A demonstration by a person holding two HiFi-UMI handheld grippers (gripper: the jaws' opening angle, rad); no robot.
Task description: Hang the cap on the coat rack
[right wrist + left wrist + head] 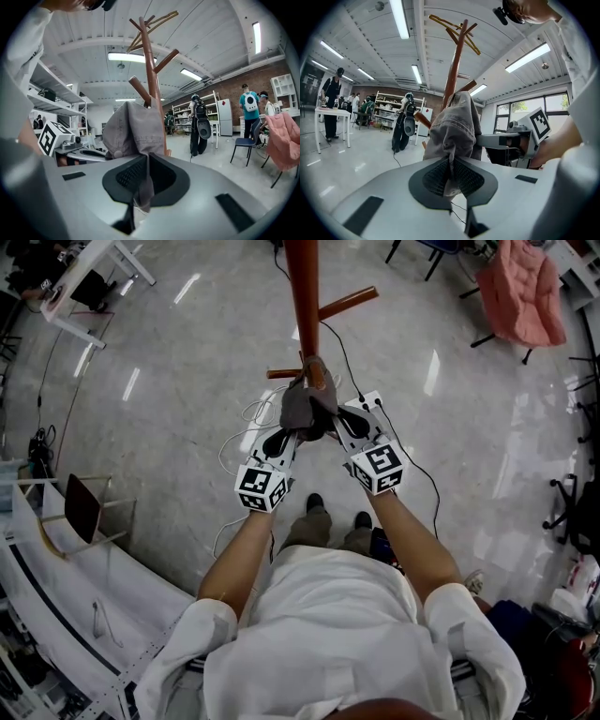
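A grey cap (pixel 306 409) hangs between both grippers, right against the brown wooden coat rack (pixel 305 296). My left gripper (pixel 288 438) is shut on the cap's left edge, and my right gripper (pixel 343 427) is shut on its right edge. In the left gripper view the cap (pixel 454 126) bunches up from the pinched jaws of the left gripper (pixel 451 174), in front of the rack's pole (pixel 454 65). In the right gripper view the cap (pixel 131 129) drapes close under a lower peg (pixel 139 90) of the rack (pixel 149 61), its fabric clamped in the right gripper (pixel 143 180).
A wire hanger (pixel 154 23) sits on the rack's top pegs. A white power strip and cables (pixel 248 427) lie on the floor by the rack's base. A pink garment on a chair (pixel 523 292) stands far right, a table (pixel 89 282) far left. People stand in the background.
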